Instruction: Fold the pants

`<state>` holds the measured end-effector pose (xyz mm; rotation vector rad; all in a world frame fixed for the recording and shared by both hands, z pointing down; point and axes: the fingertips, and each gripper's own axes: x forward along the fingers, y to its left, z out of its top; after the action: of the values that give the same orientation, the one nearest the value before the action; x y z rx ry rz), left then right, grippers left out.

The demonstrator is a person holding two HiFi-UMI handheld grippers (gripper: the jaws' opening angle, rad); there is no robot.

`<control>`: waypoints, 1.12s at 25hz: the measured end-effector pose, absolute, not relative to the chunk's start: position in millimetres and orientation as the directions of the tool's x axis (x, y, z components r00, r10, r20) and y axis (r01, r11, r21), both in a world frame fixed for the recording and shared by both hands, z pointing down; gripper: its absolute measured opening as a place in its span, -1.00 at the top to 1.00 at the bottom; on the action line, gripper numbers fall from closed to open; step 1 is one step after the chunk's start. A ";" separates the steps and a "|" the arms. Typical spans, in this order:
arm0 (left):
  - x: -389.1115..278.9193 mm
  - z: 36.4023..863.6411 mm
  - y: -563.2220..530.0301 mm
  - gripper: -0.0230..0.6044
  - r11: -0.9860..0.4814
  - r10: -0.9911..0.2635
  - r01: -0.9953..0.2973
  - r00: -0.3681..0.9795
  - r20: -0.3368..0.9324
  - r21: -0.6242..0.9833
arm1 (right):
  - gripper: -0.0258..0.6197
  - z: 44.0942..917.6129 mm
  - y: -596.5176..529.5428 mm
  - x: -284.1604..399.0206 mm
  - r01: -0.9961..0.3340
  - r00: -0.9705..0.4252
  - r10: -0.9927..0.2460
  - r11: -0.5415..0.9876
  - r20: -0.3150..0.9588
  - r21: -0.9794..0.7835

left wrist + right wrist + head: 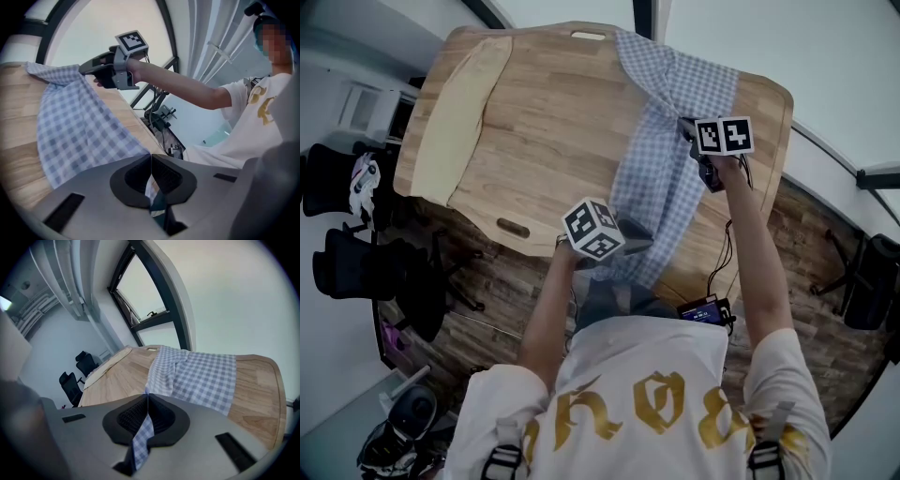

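The left gripper (151,159) and right gripper (146,397) each pinch an edge of the blue-checked pants (666,178), which lie stretched along the wooden table's (544,122) right end. No fold appears finished, so nearly all the folding remains.

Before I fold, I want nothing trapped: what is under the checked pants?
The wooden table shows around the checked pants, which mostly lie on it. Anything between cloth and wood is covered from view.
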<state>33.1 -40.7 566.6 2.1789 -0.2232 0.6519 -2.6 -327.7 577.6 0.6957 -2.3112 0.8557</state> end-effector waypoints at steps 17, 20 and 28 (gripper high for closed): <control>107.0 655.4 -44.2 0.79 -0.403 0.106 -0.458 0.836 0.538 0.792 | 0.83 670.7 -330.4 86.5 -0.800 -0.495 -0.358 0.543 0.792 -0.254; 110.8 657.3 -44.6 0.79 -0.385 0.099 -0.461 0.841 0.533 0.799 | 0.83 675.6 -329.2 93.6 -0.805 -0.466 -0.361 0.551 0.808 -0.218; 110.5 646.1 -43.5 0.33 -0.455 0.110 -0.437 0.837 0.536 0.776 | 0.55 670.1 -329.3 106.4 -0.806 -0.454 -0.385 0.561 0.804 -0.186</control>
<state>110.5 -43.5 646.1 1.9490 -0.2423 0.6426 106.4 -329.3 670.1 0.9522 -2.0623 0.7343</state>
